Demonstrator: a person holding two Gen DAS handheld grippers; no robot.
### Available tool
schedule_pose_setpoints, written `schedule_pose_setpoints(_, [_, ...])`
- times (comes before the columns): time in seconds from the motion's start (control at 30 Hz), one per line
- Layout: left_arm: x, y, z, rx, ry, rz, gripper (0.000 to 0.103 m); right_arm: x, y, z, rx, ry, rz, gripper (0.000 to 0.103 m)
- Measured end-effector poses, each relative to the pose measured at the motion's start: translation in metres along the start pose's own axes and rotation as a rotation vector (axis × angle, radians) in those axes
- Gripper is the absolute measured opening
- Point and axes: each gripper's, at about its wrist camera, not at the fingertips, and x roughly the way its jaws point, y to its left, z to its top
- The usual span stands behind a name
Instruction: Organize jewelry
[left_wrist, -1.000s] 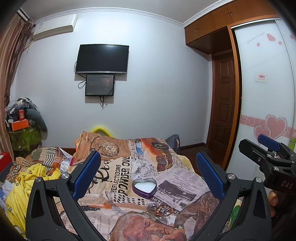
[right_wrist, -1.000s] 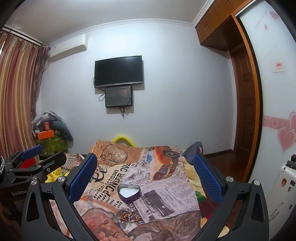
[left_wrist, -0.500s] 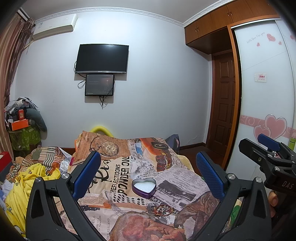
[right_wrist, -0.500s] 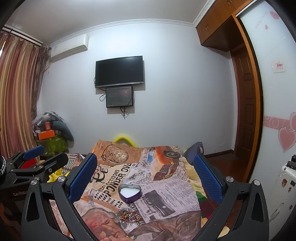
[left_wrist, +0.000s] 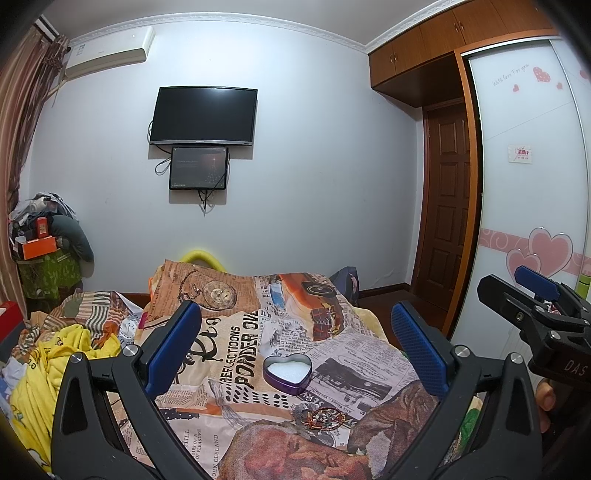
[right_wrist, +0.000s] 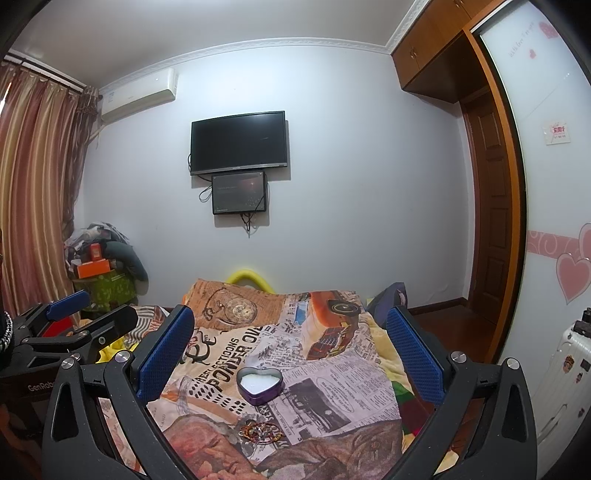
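Both tongs hung released above the bed, nothing picked yet.
I held the left tongs (left_wrist: 295, 347) and right tongs (right_wrist: 288, 347) wide, framing the tin (right_wrist: 259, 384) and bracelet (right_wrist: 260, 432) beside it, likely to choose.

Your jewelry pile (left_wrist: 322, 418), lying just in front of the heart-shaped tin (left_wrist: 287, 373), is too small and tangled to sort into pieces; you can only make out reddish loops and some beads. From your left wrist camera, the right gripper (left_wrist: 532, 295) beside the tin is cut off by the frame edge, and only a fingertip (left_wrist: 546, 397) of your hand shows behind it. From the right wrist camera, your left gripper (right_wrist: 88, 312) is likewise cropped, so its handle stays hidden.
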Motion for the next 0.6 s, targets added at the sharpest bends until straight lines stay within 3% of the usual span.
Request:
schedule_pose_setpoints(0.37, [0.017, 0.002, -0.007, 0.0, 0.032, 0.001, 0.103, 0.014, -0.006, -0.005, 0.003, 0.023, 0.002, 0.103])
schedule_pose_setpoints(0.6, [0.048, 0.012, -0.018, -0.005, 0.118, 0.011, 0.103, 0.034, -0.014, -0.015, 0.007, 0.077, -0.018, 0.103])
